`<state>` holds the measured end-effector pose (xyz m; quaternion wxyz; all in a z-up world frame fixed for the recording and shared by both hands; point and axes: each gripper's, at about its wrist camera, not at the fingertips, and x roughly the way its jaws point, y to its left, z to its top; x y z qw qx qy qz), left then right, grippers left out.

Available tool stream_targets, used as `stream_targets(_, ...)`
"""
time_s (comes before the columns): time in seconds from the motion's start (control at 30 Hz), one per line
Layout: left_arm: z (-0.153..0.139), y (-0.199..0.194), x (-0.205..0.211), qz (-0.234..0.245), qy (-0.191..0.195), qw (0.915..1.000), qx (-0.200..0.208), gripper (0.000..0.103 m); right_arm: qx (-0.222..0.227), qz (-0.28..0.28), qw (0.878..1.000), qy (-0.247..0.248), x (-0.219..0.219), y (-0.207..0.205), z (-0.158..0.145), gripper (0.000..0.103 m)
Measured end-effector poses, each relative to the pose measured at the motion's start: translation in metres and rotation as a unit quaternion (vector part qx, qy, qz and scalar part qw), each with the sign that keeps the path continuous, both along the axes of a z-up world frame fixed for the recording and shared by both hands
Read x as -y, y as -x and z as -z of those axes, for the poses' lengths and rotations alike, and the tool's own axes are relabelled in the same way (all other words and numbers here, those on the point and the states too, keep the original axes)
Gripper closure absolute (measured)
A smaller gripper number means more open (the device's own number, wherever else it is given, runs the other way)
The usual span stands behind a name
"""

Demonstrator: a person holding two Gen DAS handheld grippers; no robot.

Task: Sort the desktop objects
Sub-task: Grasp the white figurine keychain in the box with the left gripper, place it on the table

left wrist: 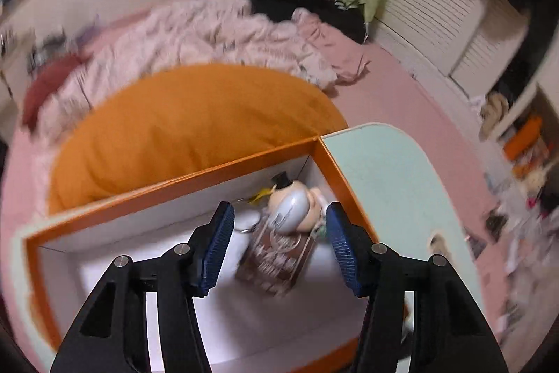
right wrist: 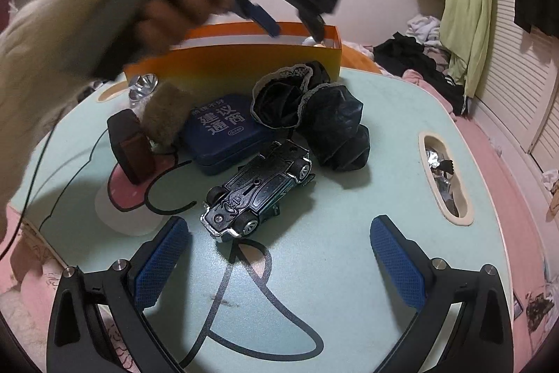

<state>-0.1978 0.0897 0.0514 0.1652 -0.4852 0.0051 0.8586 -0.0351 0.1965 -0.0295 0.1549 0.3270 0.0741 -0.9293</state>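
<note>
**Toy car still on its back, box filling up**

Right claw (right wrist: pixel 279 264) gapes wide, empty; upside-down toy car (right wrist: pixel 258 189) just ahead could skid when pinched. Beyond, the left claw (left wrist: pixel 279 243) hangs half-open, empty, over the orange box (left wrist: pixel 167 187); it might snag the figurine (left wrist: pixel 297 205) below.

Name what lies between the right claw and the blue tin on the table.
In the right wrist view, a toy car lies upside down between the right claw and the blue tin, on the table.
</note>
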Motion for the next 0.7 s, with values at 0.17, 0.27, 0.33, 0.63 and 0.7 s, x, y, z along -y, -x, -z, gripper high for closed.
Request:
stream_targets(0.17,0.008,0.012,-0.004,-0.008,-0.007,0.9994,0.034,0.055,0.0,-0.002,1.0,0.001,0.0,-0.002,0.001,0.0)
stream_targets(0.27,0.02,0.016,-0.003,-0.005,-0.031,0.9978,0.058,0.067,-0.001,-0.002,1.0,0.0,0.004,-0.004,0.0,0.0)
stream_targets(0.33,0.021,0.014,-0.002,-0.004,-0.039,0.9982,0.046,0.069,-0.001,-0.002,1.0,0.001,0.004,-0.004,0.0,0.0)
stream_targets(0.63,-0.015,-0.011,0.017,0.001,-0.054,0.9978,-0.038,0.076,-0.001,-0.001,1.0,0.0,0.005,-0.005,0.001,0.0)
stream_targets(0.7,-0.029,-0.029,0.029,0.008,-0.059,0.9961,-0.065,0.076,-0.001,-0.001,1.0,0.0,0.006,-0.005,0.001,0.0)
